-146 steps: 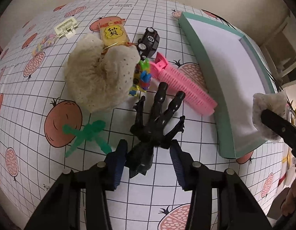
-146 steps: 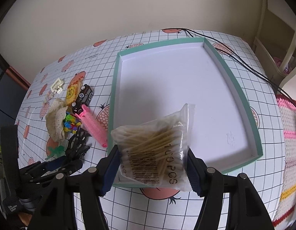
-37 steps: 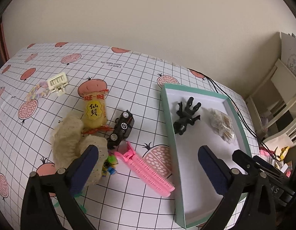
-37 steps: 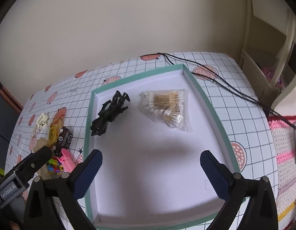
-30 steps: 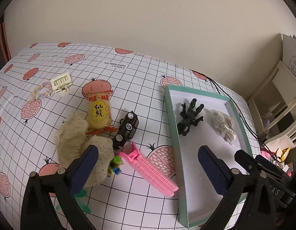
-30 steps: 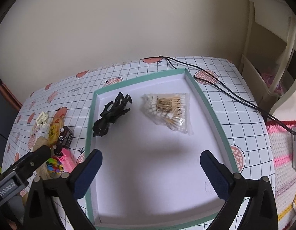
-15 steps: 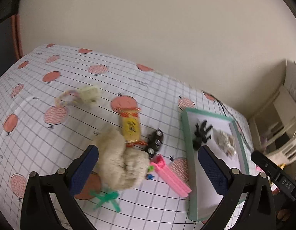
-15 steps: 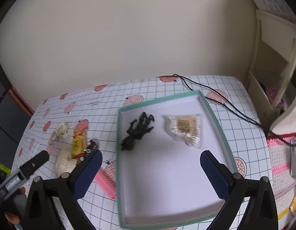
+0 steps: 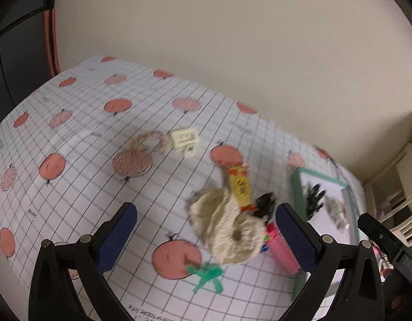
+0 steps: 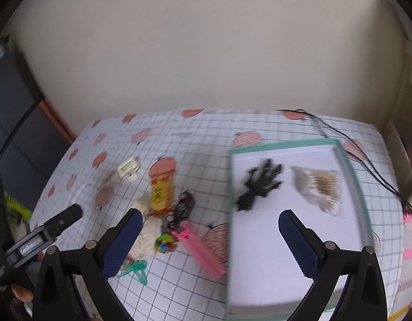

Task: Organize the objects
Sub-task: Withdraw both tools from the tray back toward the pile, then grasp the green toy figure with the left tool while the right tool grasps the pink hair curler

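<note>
A teal-rimmed white tray point(image 10: 351, 171) holds a black claw toy point(image 10: 259, 184) and a bag of cotton swabs point(image 10: 319, 187); the tray also shows in the left wrist view point(image 9: 295, 184). Left of it lie a cream knit piece point(image 9: 224, 227), a yellow snack pack point(image 9: 240, 184), a black toy car point(image 10: 182, 208), a pink comb point(image 10: 200, 248), a green clip point(image 9: 206, 275) and a white hair claw point(image 9: 186, 140). My left gripper point(image 9: 206, 236) and right gripper point(image 10: 208, 240) are both open, empty and high above the table.
A pastel bracelet point(image 9: 148, 140) lies by the white hair claw. A small multicoloured toy point(image 10: 166, 242) sits by the comb. Black cables point(image 10: 366, 157) run along the table's right edge. A wall stands behind the table, white shelving at the right.
Both grippers, earlier shut on the claw toy and swab bag, have left them in the tray, opened, and pulled up and back. The views now swing left, blurred.
</note>
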